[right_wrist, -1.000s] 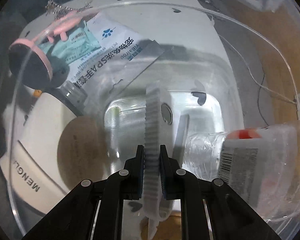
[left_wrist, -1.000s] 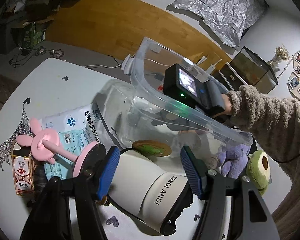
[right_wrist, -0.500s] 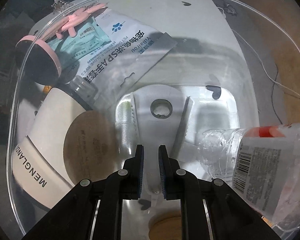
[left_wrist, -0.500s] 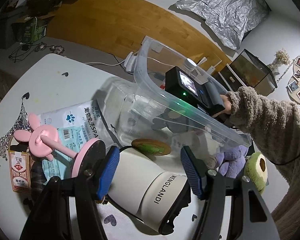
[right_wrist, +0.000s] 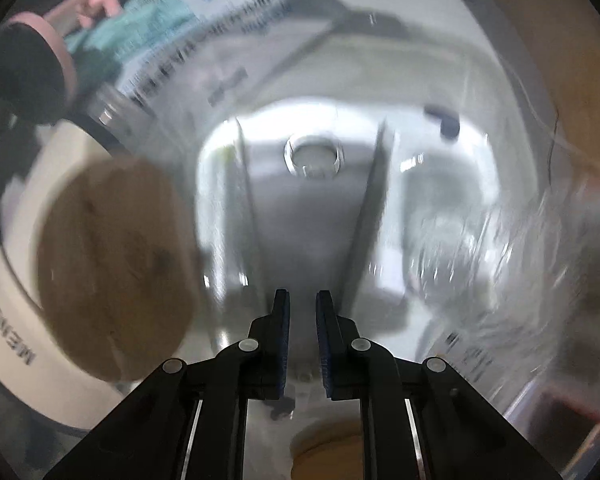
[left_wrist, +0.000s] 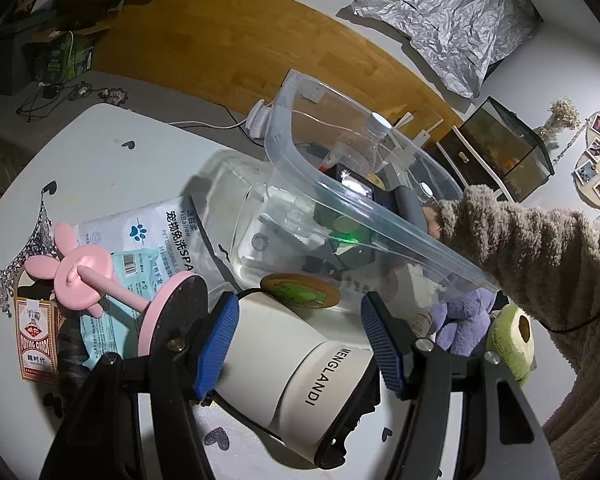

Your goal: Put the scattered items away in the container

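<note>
A clear plastic container (left_wrist: 340, 204) lies tilted on the white table (left_wrist: 100, 152). My right gripper (right_wrist: 303, 332) is inside it, held by a hand in a fuzzy sleeve (left_wrist: 540, 248). Its pads are almost together with nothing between them. A flat white piece with a round hole (right_wrist: 312, 208) lies on the container's bottom, beside a clear plastic bottle (right_wrist: 460, 248). My left gripper (left_wrist: 298, 340) stands open, its blue pads on either side of a white MENGLANDI tumbler (left_wrist: 284, 356) lying on the table. The pads do not grip it.
Left of the tumbler lie a pink rabbit-eared stand (left_wrist: 84, 276), a pet-wipes packet (left_wrist: 156, 240) and a playing-card box (left_wrist: 36, 344). A purple plush (left_wrist: 464, 316) and a green plush (left_wrist: 512, 340) sit at the right. A sequin chain (left_wrist: 4, 280) hangs at the table's left edge.
My right gripper let go of the flat white piece, which dropped flat onto the container's bottom, and then pushed deeper in. The left gripper has barely moved.
</note>
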